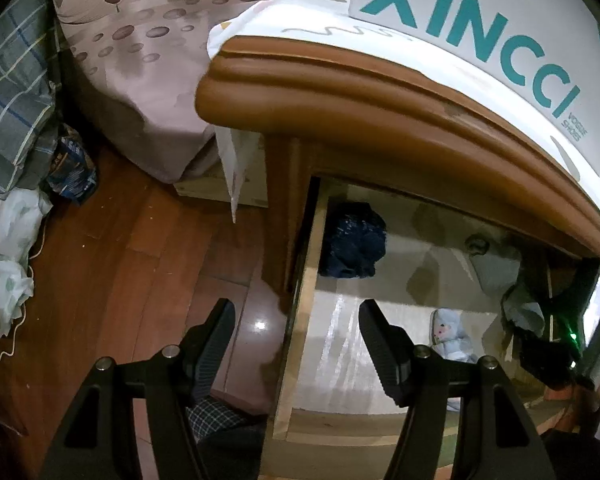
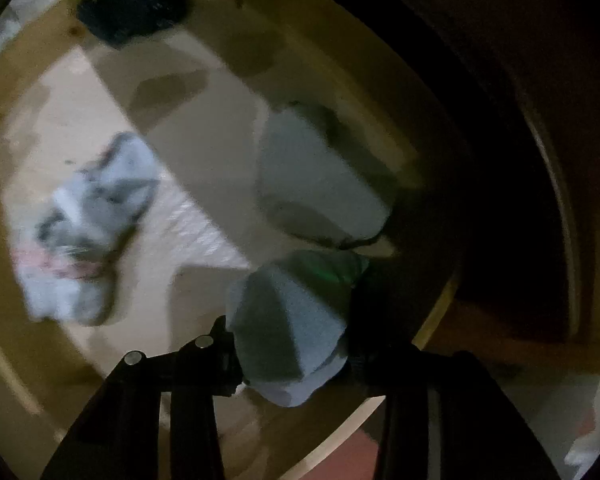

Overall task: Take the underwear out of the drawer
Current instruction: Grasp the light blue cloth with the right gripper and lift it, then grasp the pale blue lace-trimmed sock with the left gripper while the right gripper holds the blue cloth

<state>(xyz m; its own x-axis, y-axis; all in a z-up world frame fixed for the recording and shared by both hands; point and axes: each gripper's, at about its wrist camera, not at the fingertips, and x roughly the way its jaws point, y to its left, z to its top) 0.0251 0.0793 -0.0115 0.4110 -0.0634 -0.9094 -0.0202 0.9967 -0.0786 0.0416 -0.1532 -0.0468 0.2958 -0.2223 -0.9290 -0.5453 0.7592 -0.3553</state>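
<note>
The wooden drawer [image 1: 290, 360] stands pulled out, seen from above. A grey-blue pair of underwear [image 2: 320, 184] lies at its right side, and its near end is bunched between the fingers of my right gripper [image 2: 292, 316], which is shut on it. In the left wrist view the same underwear [image 1: 496, 272] shows under the cabinet top, with the right gripper [image 1: 548, 344] dark beside it. A dark blue garment [image 1: 354, 240] [image 2: 132, 8] sits in the back left corner. A pale blue patterned piece [image 1: 450, 332] [image 2: 88, 220] lies mid-drawer. My left gripper [image 1: 296, 308] is open and holds nothing, astride the drawer's left wall.
A white shoe box [image 1: 480, 28] rests on the nightstand top [image 1: 340, 76], which overhangs the back of the drawer. To the left is a bed with a mauve sheet [image 1: 140, 40], a wooden floor [image 1: 120, 240], plaid cloth [image 1: 12, 80] and a pile of white fabric [image 1: 4, 260].
</note>
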